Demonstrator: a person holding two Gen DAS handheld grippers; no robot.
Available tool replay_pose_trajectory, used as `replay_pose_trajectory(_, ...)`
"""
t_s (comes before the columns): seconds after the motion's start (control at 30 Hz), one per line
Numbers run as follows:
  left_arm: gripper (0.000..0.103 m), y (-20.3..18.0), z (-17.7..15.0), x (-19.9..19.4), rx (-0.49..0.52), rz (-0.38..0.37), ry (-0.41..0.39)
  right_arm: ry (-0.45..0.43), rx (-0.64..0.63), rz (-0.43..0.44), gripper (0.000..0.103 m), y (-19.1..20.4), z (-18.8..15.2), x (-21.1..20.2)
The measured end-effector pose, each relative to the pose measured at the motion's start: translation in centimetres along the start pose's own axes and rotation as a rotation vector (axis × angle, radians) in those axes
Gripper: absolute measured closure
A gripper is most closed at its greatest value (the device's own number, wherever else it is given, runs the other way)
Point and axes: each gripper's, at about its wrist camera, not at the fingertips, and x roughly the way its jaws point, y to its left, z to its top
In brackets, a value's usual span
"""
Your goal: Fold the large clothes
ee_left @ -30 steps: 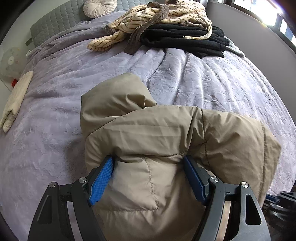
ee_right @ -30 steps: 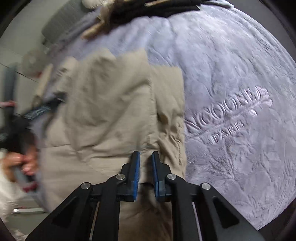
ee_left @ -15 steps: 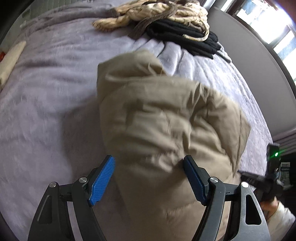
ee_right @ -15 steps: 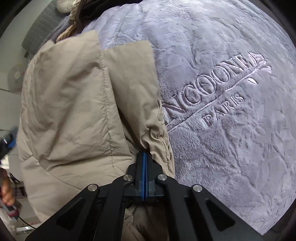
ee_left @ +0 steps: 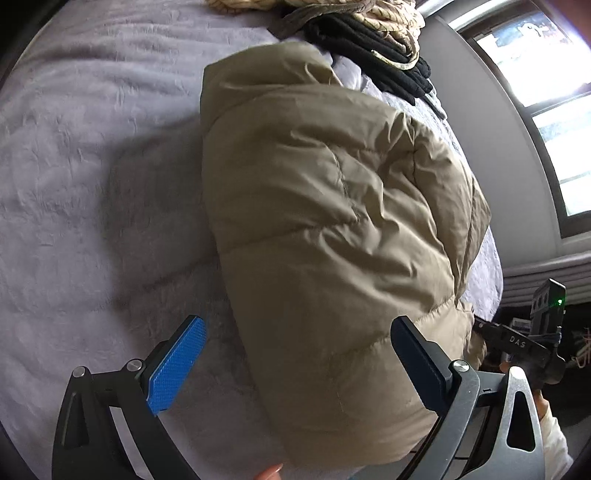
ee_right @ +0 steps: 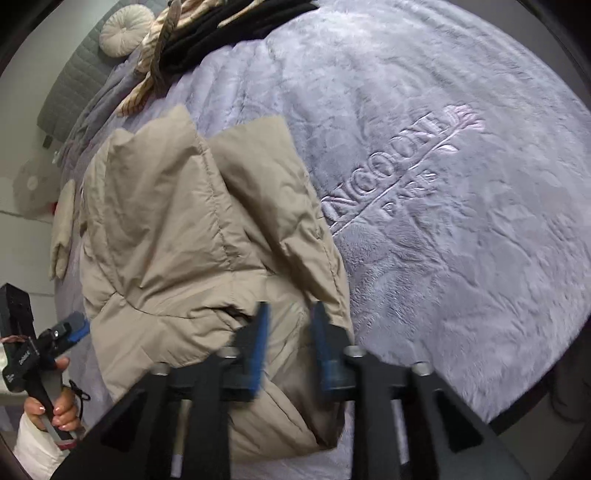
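Left tool (ee_left: 295,354) angled steeply down, jaws opening wide, pads clear of the tan puffer jacket (ee_left: 332,221) that bulges between them. Right tool (ee_right: 288,339) also pitched down, jaws opening, blurred, nothing gripped that I can see. Jacket lies folded on the bed (ee_right: 461,258), near its edge.

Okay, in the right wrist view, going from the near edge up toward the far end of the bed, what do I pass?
Right gripper, its fingers opening → folded beige puffer jacket → bare stretch of lavender blanket → pile of striped and black clothes → round cream cushion by the grey headboard.
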Motion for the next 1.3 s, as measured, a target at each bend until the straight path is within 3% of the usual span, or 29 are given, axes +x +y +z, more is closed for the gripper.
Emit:
replay_pose_trajectory(0.17,0.001,0.0,-0.3,0.0,0.047,0.007,0.012,-0.072,0.036,-0.028,0.021,0.5,-0.7,-2.7)
replay_pose_trajectory(0.37,0.001,0.0,-0.2,-0.1,0.05,0.034,0.008,-0.071,-0.018,0.071,0.014,1.6,1.1,-2.5)
replay_pose_trajectory(0.47,0.001,0.5,-0.3,-0.3,0.017,0.012,0.014,-0.006,-0.09,0.112,0.0,3.1,2.0,-1.2)
replay_pose_trajectory(0.6,0.001,2.5,-0.3,0.2,-0.036,-0.148,0.067,0.078,-0.195,0.139,0.0,4.5,3.7,0.3)
replay_pose_trajectory(0.7,0.001,4.5,-0.6,1.8,-0.129,-0.267,0.122,0.145,-0.244,0.155,0.0,4.8,4.8,1.6)
replay_pose_trajectory(0.77,0.001,5.1,-0.7,2.6,-0.176,-0.309,0.136,0.176,-0.269,0.154,0.0,4.8,5.3,2.4)
replay_pose_trajectory(0.93,0.001,4.5,-0.6,3.3,-0.171,-0.35,0.125,0.238,-0.319,0.111,0.0,4.3,5.7,4.3)
replay_pose_trajectory(1.13,0.001,3.8,0.7,5.8,-0.134,-0.337,0.178,0.3,-0.292,0.169,0.0,2.2,6.8,6.9)
replay_pose_trajectory(1.3,0.001,4.7,1.2,7.5,-0.162,-0.405,0.193,0.406,-0.208,0.345,0.0,0.2,8.3,10.8)
